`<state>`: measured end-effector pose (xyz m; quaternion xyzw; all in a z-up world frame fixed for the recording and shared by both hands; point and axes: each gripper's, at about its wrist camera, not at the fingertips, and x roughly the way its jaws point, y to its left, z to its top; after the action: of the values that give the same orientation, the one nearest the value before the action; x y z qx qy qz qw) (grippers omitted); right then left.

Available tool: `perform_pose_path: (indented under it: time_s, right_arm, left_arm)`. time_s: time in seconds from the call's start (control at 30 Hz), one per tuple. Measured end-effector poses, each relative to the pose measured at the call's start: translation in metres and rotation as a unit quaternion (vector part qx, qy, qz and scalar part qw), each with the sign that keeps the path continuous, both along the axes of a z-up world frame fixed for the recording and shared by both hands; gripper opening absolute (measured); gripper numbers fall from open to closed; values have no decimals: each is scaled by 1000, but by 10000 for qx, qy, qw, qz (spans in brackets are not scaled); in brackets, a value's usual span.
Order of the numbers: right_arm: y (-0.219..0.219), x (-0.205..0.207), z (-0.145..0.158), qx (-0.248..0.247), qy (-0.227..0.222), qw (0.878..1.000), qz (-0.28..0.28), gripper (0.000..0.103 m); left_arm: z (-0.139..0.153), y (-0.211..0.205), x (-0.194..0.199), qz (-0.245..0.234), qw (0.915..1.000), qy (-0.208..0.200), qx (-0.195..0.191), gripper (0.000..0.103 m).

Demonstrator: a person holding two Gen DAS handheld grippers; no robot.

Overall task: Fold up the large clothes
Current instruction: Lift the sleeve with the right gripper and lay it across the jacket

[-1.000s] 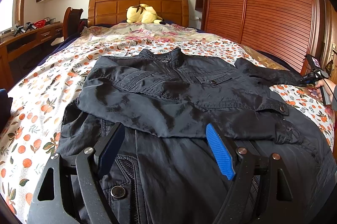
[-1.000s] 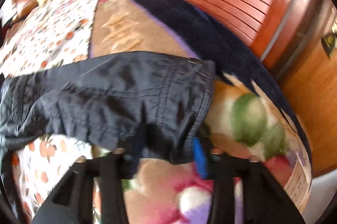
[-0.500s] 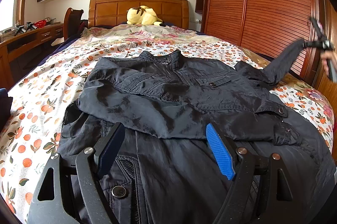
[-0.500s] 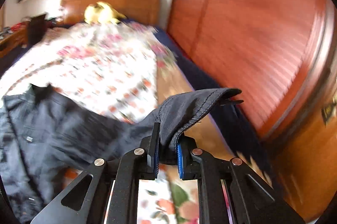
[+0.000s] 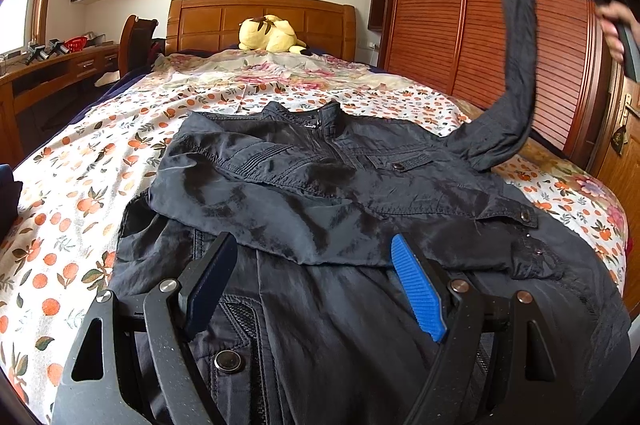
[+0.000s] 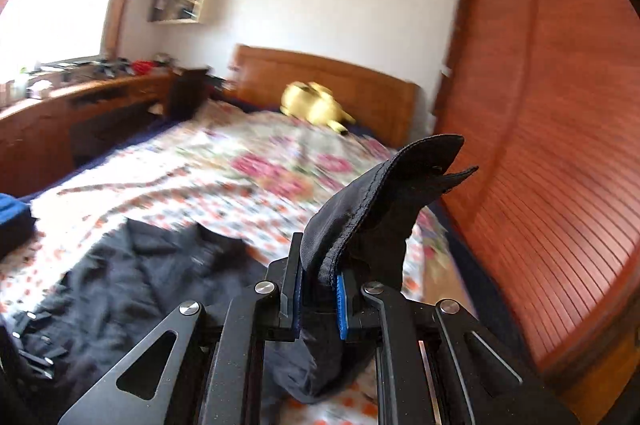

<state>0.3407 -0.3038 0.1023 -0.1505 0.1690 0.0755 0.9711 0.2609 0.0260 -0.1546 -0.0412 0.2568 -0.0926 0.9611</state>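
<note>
desk: wooden desk (image 5: 60,65) far left, cluttered, not part of the job.
bed: bed (image 5: 100,161) with orange-print sheet, carries the whole garment.
left tongs: left tongs (image 5: 316,289) released, jaws wide apart, hovering low over the jacket hem; nothing between the pads.
jacket: dark jacket (image 5: 320,193) lies flat mid-bed, collar toward the headboard, front up; one sleeve already folded across the chest (its snap cuff ends near the right edge).
plush: yellow plush toy (image 5: 272,35) at the headboard, well apart from the jacket.
sleeve: other sleeve (image 5: 516,73) lifted high off the bed at the right, hanging in an arc from its cuff.
right tongs: right tongs (image 6: 318,291) clenched on the sleeve cuff, jaws just been closing, fabric pinched between the blue pads.
hand: person's hand (image 5: 616,25) on the handle at the right frame edge.
wardrobe: slatted wardrobe (image 5: 500,5) behind the raised sleeve.
progress: early-mid by my read. One sleeve in, second sleeve picked up but not yet laid over; body folds (hem to collar, likely) all left.
left view only: whole jacket layout, folded-over sleeve, full arc of the lifted sleeve, left jaws.
right view only: the actual pinch on the cuff, close up (background blurred); jacket seen only as a dark patch lower left, left tongs not visible.
</note>
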Motion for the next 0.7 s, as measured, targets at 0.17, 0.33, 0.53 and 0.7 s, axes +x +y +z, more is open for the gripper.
perform_pose_path:
  time_s: [0.17, 0.33, 0.53, 0.7]
  right_arm:
    - [41, -26, -1, -113, -27, 9976, 679, 13]
    - [59, -46, -19, -111, 211, 9935, 1109, 13]
    - [80, -38, -35, -254, 578, 9859, 1548, 13]
    - [83, -34, -38, -346, 931, 9771, 1884, 13]
  left_arm:
    - [5, 4, -9, -27, 10000, -27, -25, 80]
    - [11, 14, -20, 49, 9999, -129, 49, 80]
    - [15, 28, -25, 204, 9997, -148, 3, 80]
    - [17, 39, -26, 344, 9992, -175, -36, 80]
